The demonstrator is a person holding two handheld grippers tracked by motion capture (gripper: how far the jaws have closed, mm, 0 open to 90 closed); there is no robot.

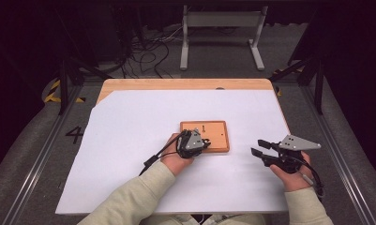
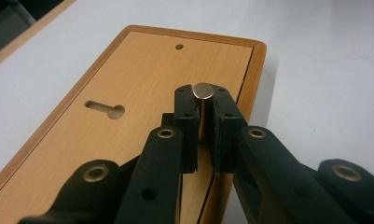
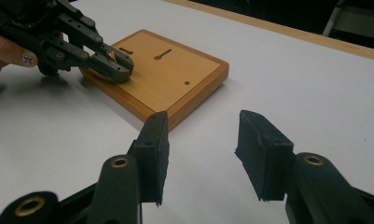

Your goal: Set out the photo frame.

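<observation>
A flat wooden board (image 1: 218,129) lies in the middle of the white sheet. It has a keyhole slot (image 2: 105,108) and a small round hole (image 2: 178,46). My left gripper (image 1: 205,143) leans over the board's near left part. It is shut on a short metal pin (image 2: 203,91) that stands upright on the board near its edge. The pin's flat top shows just above the pads. My right gripper (image 1: 256,146) rests to the right of the board with its jaws open and nothing between them (image 3: 201,154). It faces the board (image 3: 175,70) and the left gripper (image 3: 117,65).
A white sheet (image 1: 129,140) covers most of the wooden table (image 1: 176,84). Beyond the far edge stands a grey metal frame (image 1: 221,21), with cables (image 1: 148,51) on the floor beside it. Rails run along both sides of the table.
</observation>
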